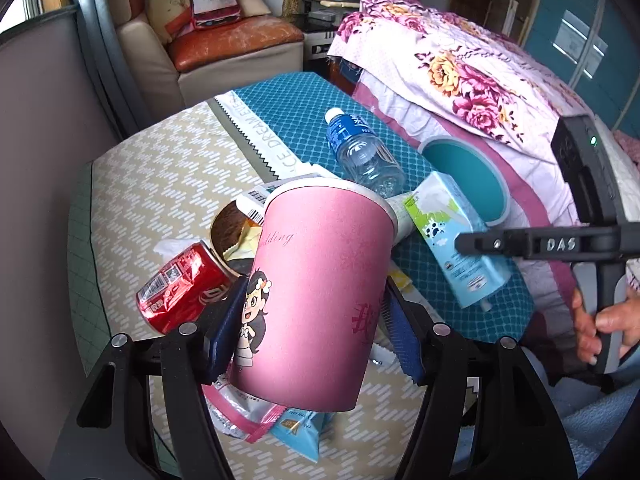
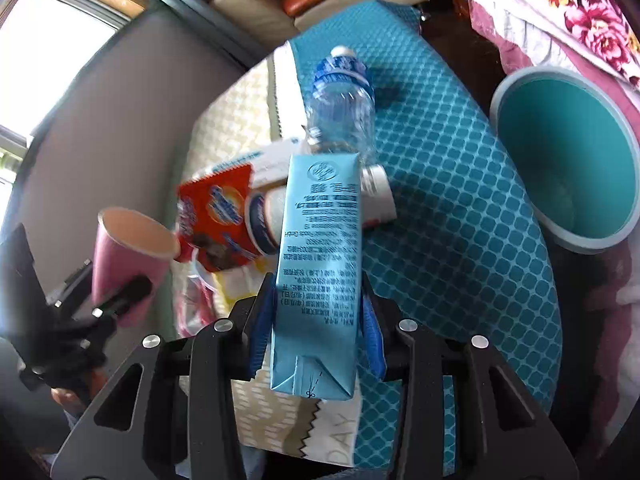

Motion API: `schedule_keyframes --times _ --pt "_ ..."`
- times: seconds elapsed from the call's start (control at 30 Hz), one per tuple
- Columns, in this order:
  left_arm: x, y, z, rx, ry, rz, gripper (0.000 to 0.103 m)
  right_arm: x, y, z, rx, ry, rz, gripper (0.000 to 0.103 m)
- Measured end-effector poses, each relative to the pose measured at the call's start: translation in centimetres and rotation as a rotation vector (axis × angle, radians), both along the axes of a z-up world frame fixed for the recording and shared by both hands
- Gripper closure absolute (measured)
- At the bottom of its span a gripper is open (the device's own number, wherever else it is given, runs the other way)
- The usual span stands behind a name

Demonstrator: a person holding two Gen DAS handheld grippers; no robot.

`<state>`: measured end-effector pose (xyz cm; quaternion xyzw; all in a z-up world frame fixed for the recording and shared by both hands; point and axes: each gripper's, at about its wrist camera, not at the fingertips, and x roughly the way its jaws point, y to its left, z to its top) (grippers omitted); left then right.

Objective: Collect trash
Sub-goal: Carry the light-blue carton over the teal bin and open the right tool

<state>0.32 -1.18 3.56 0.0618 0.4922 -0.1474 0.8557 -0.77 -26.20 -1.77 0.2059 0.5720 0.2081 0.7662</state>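
Note:
My left gripper [image 1: 316,316] is shut on a pink paper cup [image 1: 320,292] with a cartoon girl, held above the table; the cup also shows in the right wrist view [image 2: 124,256]. My right gripper [image 2: 318,312] is shut on a light blue milk carton [image 2: 318,264], lifted over the table; the carton shows in the left wrist view too [image 1: 456,240]. A teal bin [image 2: 568,160] stands open at the right, beside the table. A clear water bottle [image 2: 340,108], a crushed red can [image 1: 180,288] and an orange snack wrapper [image 2: 216,216] lie on the table.
The table has a teal cloth [image 2: 460,220] and a beige patterned cloth [image 1: 160,184]. A floral blanket [image 1: 460,68] covers a bed to the right. A sofa seat [image 1: 232,40] stands at the back. More wrappers [image 1: 256,416] and a brown-lidded tub [image 1: 230,226] lie near the can.

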Motion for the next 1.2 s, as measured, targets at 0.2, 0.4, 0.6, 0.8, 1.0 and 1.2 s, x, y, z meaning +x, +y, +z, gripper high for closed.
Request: schedule_keyframes --times 0.2,0.4,0.6,0.8,1.0,1.2 --pt "0.6 0.7 0.1 -0.030 -0.004 0.039 0.037 0.9 0.5 -3.0 0.003 0.082 0.025 0.066" --pt "0.9 0.8 1.1 -0.041 -0.025 0.065 0.037 1.4 0.4 -3.1 0.022 0.060 0.012 0.066" --pt "1.1 0.1 3.7 -0.052 -0.079 0.064 0.037 1.3 -1.7 1.8 0.075 -0.086 0.004 0.066" --pt "3.2 -6.0 4.0 -0.037 -0.087 -0.034 0.037 2.5 -8.1 5.0 0.059 -0.197 -0.163 0.066" --pt "6.9 -15.4 0.5 -0.025 -0.019 -0.175 0.037 3.0 -16.5 4.1 -0.013 -0.209 -0.363 0.066" --pt "10.5 -23.7 -6.0 0.012 0.090 -0.280 0.037 2.9 -21.1 0.9 -0.038 -0.159 -0.454 0.066"
